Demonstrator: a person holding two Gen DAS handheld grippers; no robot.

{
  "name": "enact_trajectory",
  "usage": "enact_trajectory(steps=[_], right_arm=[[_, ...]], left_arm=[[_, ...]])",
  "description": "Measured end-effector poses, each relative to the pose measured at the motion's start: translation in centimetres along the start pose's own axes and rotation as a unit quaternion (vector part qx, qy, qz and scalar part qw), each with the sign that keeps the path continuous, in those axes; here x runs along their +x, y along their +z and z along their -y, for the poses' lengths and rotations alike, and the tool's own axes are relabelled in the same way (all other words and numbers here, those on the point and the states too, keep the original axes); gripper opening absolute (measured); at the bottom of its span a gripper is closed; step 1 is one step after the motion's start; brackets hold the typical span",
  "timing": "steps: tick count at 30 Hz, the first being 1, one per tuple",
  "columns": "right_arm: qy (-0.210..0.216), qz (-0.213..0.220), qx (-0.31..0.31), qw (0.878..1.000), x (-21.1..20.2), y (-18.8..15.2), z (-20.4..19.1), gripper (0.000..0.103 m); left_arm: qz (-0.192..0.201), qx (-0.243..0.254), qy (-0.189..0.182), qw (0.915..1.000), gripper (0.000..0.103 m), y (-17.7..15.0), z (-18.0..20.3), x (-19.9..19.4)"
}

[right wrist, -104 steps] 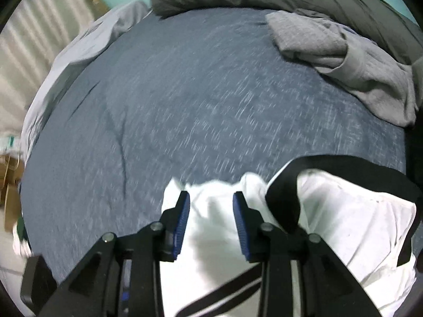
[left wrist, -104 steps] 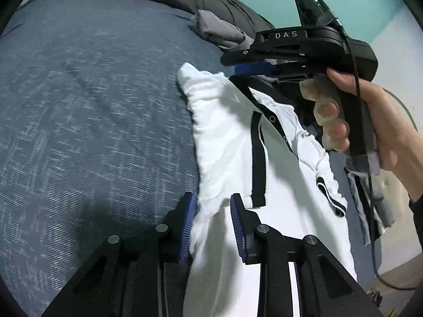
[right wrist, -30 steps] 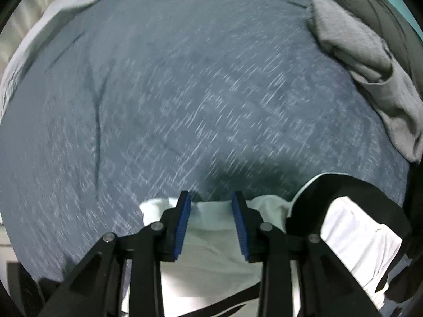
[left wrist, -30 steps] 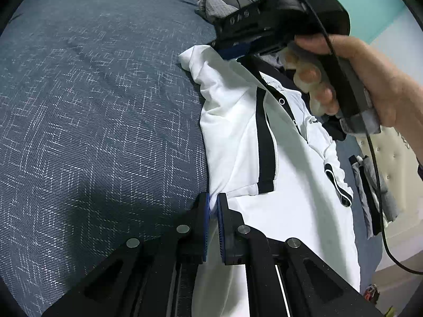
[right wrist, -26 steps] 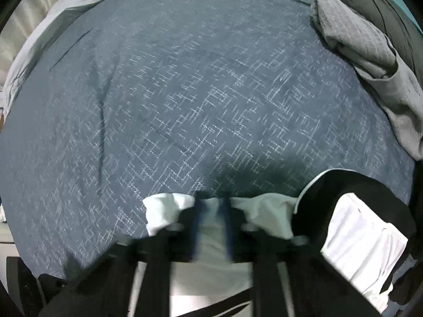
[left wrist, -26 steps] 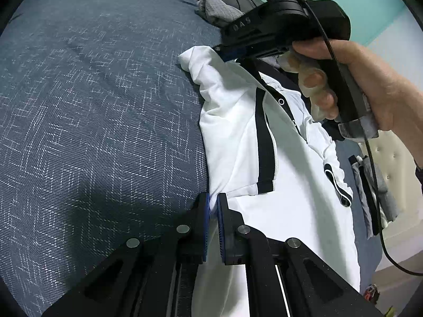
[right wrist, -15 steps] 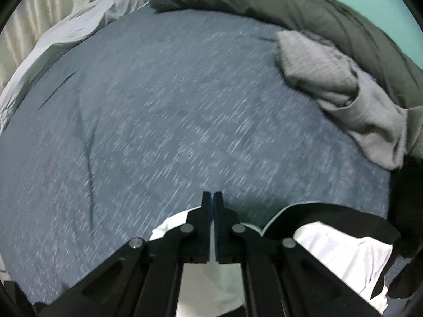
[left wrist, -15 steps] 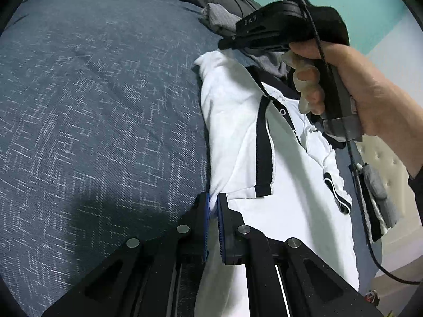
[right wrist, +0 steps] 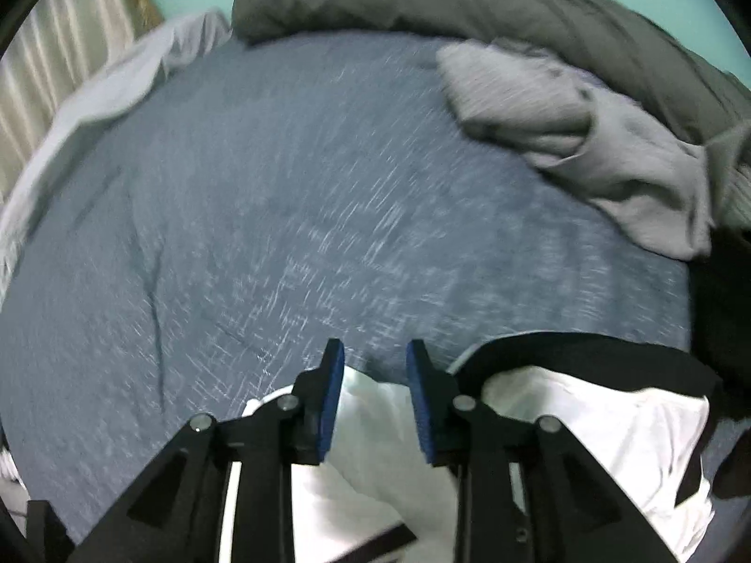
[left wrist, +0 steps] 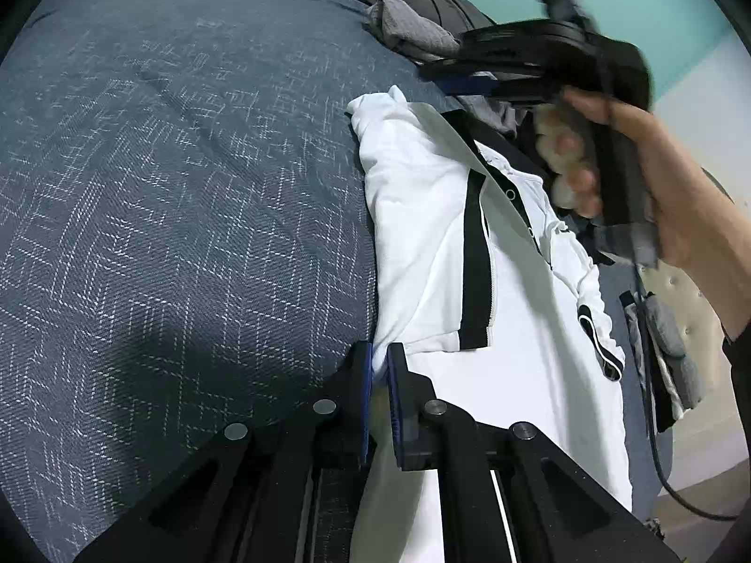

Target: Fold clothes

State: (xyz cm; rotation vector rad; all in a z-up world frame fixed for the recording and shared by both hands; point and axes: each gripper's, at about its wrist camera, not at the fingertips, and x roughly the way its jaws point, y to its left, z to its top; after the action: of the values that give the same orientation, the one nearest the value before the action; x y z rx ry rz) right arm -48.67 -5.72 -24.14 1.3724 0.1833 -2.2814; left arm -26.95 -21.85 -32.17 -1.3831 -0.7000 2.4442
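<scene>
A white shirt [left wrist: 432, 216] with black trim lies on a bed [left wrist: 164, 197] covered in a dark blue patterned spread. The left tool [left wrist: 380, 366] is clamped on the shirt's edge, at the side nearest the bare spread, its blue pads pressed against the white cloth. The right tool [right wrist: 373, 375] hangs just above the shirt's shoulder, beside the black collar [right wrist: 586, 352], with its pads apart and no cloth between them. From the left wrist view, a hand [left wrist: 624, 173] grips the right tool's handle over the shirt's collar end. Beyond the shirt, a grey garment [right wrist: 577, 140] lies crumpled against a dark grey duvet [right wrist: 469, 4].
</scene>
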Motion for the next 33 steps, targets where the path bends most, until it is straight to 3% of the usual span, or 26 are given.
enact_trajectory(steps=[7, 11, 16, 20, 27, 28, 29, 30, 33], right_arm=[[0.051, 0.019, 0.004, 0.999, -3.8, -5.2, 1.2, 0.027], [0.082, 0.016, 0.013, 0.996, -4.1, -8.4, -0.7, 0.027], [0.069, -0.018, 0.003, 0.997, -3.6, -12.6, -3.0, 0.027], [0.115, -0.004, 0.075, 0.991, -4.6, -14.7, -2.0, 0.029], [0.137, -0.017, 0.089, 0.986, -3.9, -16.2, -2.2, 0.030], [0.139, -0.017, 0.089, 0.986, -3.8, -16.3, -2.2, 0.027], [0.139, -0.011, 0.092, 0.986, -4.1, -16.4, -1.9, 0.008], [0.138, -0.005, 0.095, 0.986, -4.4, -16.5, -1.6, 0.001], [0.138, 0.015, 0.103, 0.985, -5.4, -16.7, -0.7, 0.001]], left_arm=[[0.007, -0.003, 0.012, 0.9999, 0.010, 0.2, 0.1, -0.6], [0.018, -0.011, 0.023, 0.9995, 0.015, 0.1, -0.4, -1.4], [0.032, -0.023, 0.033, 0.9986, 0.015, -0.4, -1.2, -2.9], [0.043, -0.033, 0.043, 0.9976, 0.015, -0.4, -2.0, -3.5], [0.048, -0.040, 0.041, 0.9972, 0.015, -0.3, -2.3, -4.0], [0.048, -0.040, 0.040, 0.9973, 0.015, -0.4, -2.2, -4.0], [0.047, -0.038, 0.038, 0.9974, 0.015, -0.4, -2.2, -3.9], [0.046, -0.036, 0.038, 0.9976, 0.015, -0.3, -2.1, -3.9], [0.043, -0.033, 0.038, 0.9978, 0.015, -0.3, -2.1, -3.9]])
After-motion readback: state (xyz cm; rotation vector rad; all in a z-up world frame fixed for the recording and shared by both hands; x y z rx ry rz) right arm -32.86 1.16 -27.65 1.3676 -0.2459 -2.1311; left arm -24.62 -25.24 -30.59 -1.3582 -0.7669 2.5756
